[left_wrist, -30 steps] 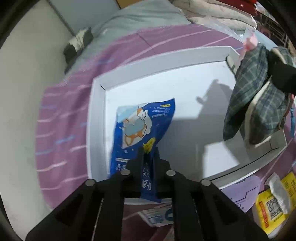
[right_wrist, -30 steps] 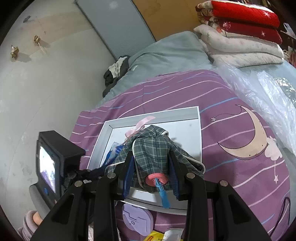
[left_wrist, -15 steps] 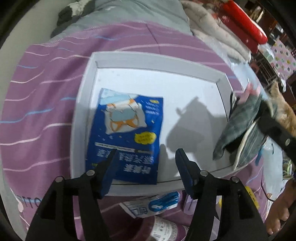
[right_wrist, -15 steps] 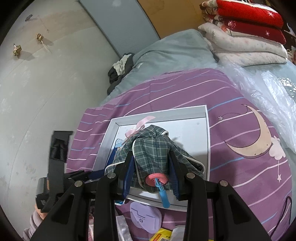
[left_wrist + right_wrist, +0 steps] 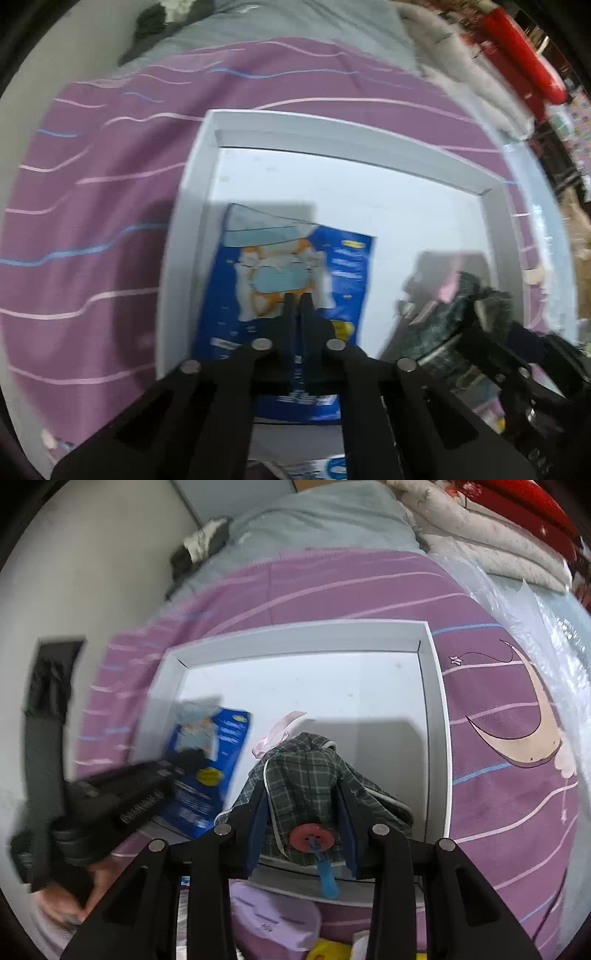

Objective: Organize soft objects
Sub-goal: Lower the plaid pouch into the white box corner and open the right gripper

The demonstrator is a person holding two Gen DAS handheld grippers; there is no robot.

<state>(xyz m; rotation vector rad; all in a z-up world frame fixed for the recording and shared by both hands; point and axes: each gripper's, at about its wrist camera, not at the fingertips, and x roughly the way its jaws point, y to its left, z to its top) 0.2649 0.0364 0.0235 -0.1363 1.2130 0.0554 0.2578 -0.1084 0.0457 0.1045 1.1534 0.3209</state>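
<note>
Plaid cloth (image 5: 306, 775), clamped in the right tongs (image 5: 303, 834), hangs over the white tray's (image 5: 436, 738) near right; far half bare. Left tongs (image 5: 297, 299), just snapped closed on nothing, point steeply down over the blue packet (image 5: 347, 266).

Your left wrist camera looks steeply down along its own fingers, close over the near left part of the white tray (image 5: 369, 147), with the blue packet (image 5: 343, 258) filling its centre. Your right wrist camera sits a little farther back, also tilted down, taking in the whole tray (image 5: 295, 637) and the purple bedspread (image 5: 498, 794) beyond. Both views share the tray, the packet (image 5: 225, 738) and the plaid bundle (image 5: 303, 775).
</note>
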